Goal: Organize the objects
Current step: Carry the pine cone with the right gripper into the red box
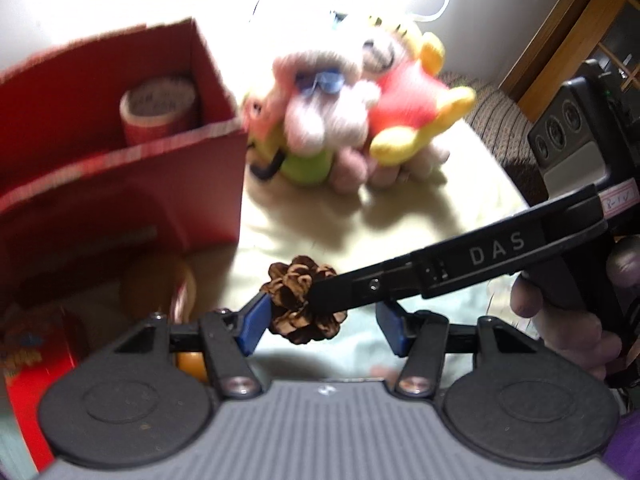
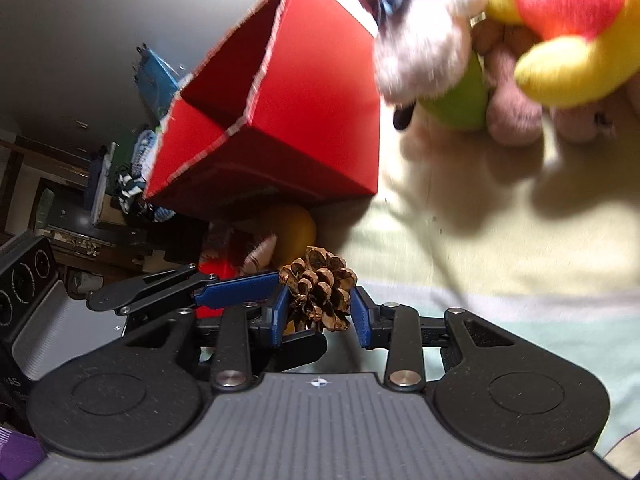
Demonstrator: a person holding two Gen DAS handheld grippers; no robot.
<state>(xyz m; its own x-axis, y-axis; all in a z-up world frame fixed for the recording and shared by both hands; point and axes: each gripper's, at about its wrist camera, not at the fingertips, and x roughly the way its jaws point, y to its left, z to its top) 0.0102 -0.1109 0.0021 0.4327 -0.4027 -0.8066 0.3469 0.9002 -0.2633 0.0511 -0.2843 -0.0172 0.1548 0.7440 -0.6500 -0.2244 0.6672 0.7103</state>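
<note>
Pale cloth (image 1: 400, 208) underfoot. Red box (image 1: 120, 152) holding tape roll (image 1: 160, 110). Right gripper (image 2: 320, 312) clamped on pinecone (image 2: 320, 292); left gripper (image 1: 320, 328) spread apart around it.

Pale cloth-covered surface (image 1: 400, 216), overexposed by strong light at the far end. White wall (image 1: 492, 8) behind, wooden door frame (image 1: 568, 28) at right. Striped brown upholstery (image 1: 504, 120) beside it. Right wrist view showed a dim cluttered room (image 2: 100, 184) with shelving.
</note>
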